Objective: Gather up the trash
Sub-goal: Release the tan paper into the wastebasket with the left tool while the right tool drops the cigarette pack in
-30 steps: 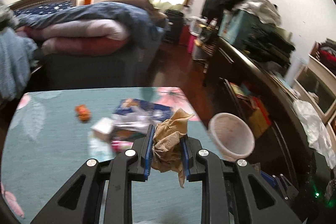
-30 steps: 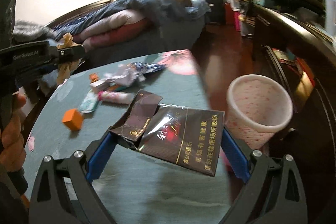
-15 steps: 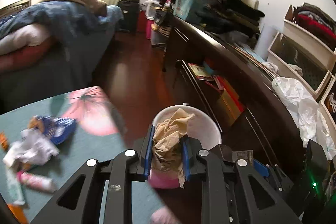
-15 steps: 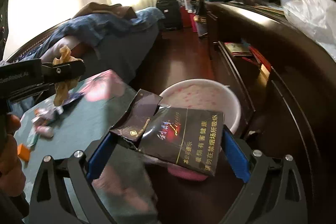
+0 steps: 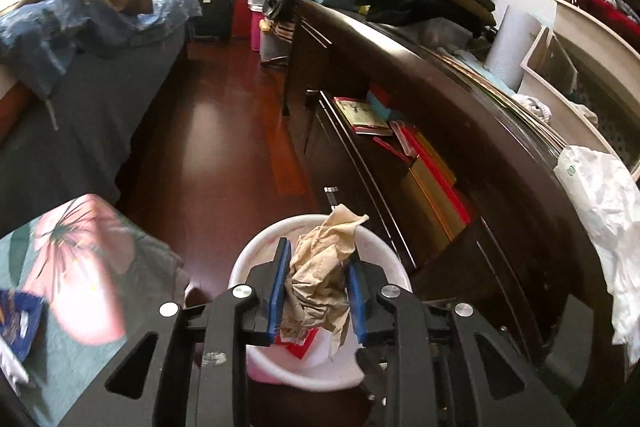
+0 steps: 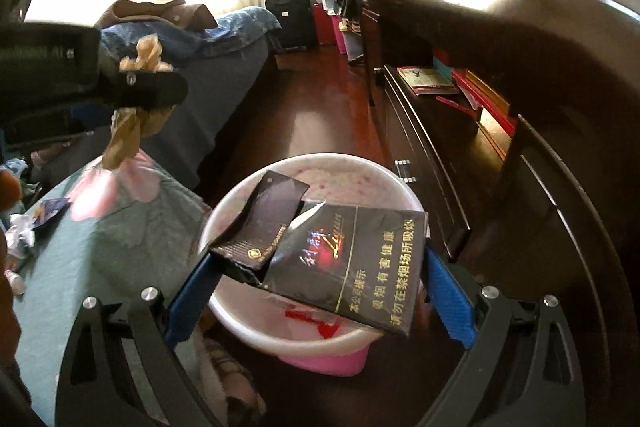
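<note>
Both tongs are hanging over the pink-and-white trash bin (image 5: 320,367) on the floor: the left gripper (image 5: 318,291) is carrying a crumpled brown paper wad (image 5: 324,279) between its blue pads, its jaws having just been easing apart, while the right gripper (image 6: 316,291) is clamping a dark cigarette carton (image 6: 340,267) across wide-set jaws. Left of the bin, the teal floral table (image 6: 100,247) is bearing more litter (image 6: 24,231) at its far left, and a dark wooden dresser (image 5: 460,147) is standing to the right

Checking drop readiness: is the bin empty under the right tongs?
No. In the right wrist view the pink and white bin already holds red scraps at its bottom, below the dark cigarette carton.
</note>
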A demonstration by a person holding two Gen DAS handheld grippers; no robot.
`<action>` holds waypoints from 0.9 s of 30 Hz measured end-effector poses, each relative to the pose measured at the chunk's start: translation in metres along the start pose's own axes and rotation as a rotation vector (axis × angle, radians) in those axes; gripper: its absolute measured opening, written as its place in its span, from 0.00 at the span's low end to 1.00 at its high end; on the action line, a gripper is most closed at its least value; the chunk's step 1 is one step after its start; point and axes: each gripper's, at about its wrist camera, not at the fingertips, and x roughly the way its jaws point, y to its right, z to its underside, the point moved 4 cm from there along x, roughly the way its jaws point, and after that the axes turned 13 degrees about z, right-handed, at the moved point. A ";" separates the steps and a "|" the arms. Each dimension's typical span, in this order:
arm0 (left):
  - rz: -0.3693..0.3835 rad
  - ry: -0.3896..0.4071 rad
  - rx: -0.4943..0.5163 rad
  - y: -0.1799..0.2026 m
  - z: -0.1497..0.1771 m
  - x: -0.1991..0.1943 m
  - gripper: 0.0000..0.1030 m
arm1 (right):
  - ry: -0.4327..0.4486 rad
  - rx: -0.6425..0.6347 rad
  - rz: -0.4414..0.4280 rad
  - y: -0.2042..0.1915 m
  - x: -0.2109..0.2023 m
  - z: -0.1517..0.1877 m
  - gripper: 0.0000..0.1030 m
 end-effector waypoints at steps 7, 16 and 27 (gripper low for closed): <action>-0.001 0.044 -0.027 -0.006 -0.007 -0.002 0.67 | 0.007 0.002 0.019 -0.001 0.022 -0.001 0.96; -0.053 0.104 -0.002 -0.008 -0.004 -0.050 0.80 | -0.010 0.003 0.013 -0.004 0.012 0.005 0.96; -0.301 0.099 -0.008 -0.058 0.052 -0.144 0.88 | 0.012 -0.127 -0.062 -0.054 -0.065 0.023 0.96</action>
